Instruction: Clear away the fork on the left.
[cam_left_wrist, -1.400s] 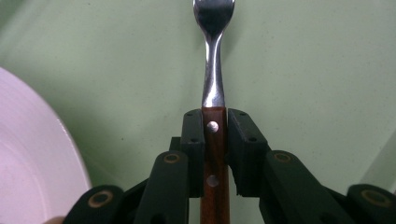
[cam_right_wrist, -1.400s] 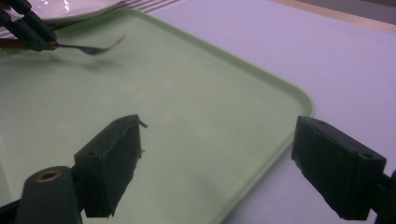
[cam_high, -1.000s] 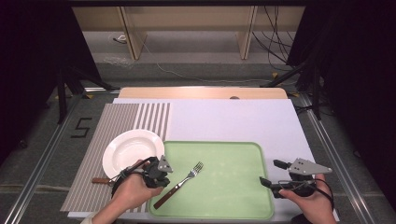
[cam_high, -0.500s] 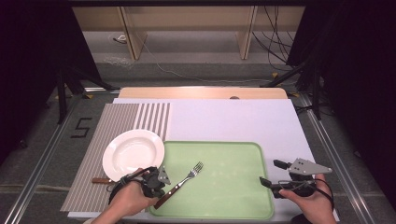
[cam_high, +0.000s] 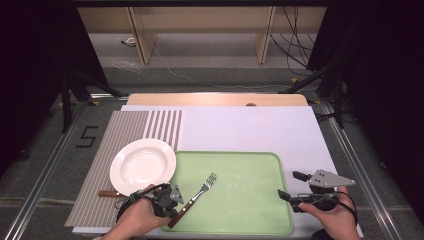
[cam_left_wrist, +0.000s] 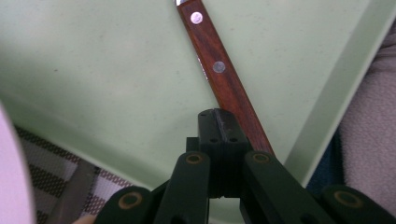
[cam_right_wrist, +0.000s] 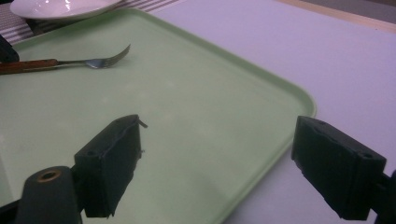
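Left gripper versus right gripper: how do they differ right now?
The left gripper has its jaws shut, with the fork handle beside them on the green tray; the right gripper stands wide open with nothing between its jaws. The left sits at the tray's near-left corner, by the white plate; the right hovers over its right edge. Both are hand-held, with black jaws.
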